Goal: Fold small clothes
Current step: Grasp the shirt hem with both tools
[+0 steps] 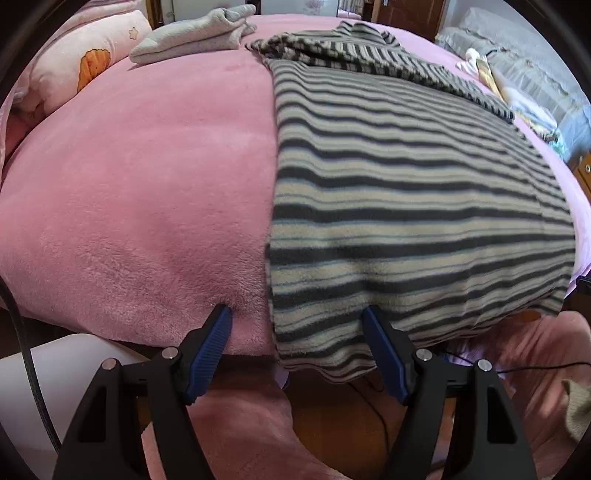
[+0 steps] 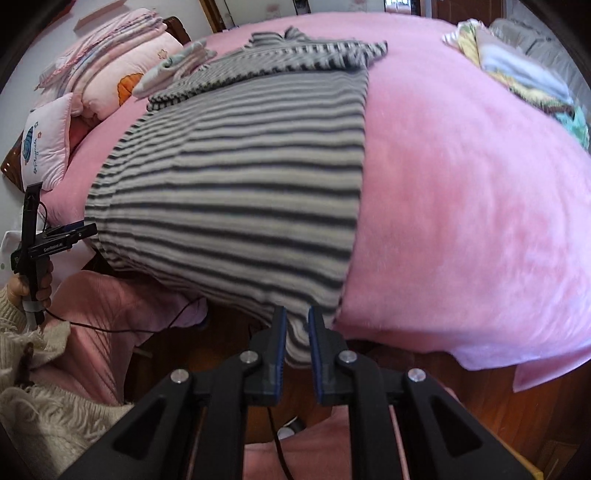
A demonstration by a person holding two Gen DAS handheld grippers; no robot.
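Fleece, striped grey and beige: one small garment [image 1: 406, 192], spread flat on the pink blanket [image 1: 147, 192] of a bed, its hem hanging over the bed's near edge. Both sleeves are already laid across the garment's far end, towards the collar.

Step in hand, as judged: taking up the two hem corners, so that the lower part can be carried up over the garment towards the collar.

Left gripper [image 1: 299, 314]: jaws wide apart, straddling the garment's left hem corner. One blue pad [image 1: 218, 332] rests against the blanket just beside the garment's side edge; the other lies on the stripes. Nothing is pinched yet.

Right gripper [image 2: 297, 321]: jaws nearly together, with the garment's right hem corner between the pads, where the cloth drops below the bed's edge. The fabric appears lightly nipped; how firm the hold is cannot be told.

Next move calls for: the left jaws to close on their corner, taking the garment alone and not the blanket under it; then both corners lifted level and together, so the fold falls square.

Also near the garment: a folded grey cloth [image 1: 199, 33] beyond its collar to the left, and a pink quilt [image 1: 81, 62] further left.
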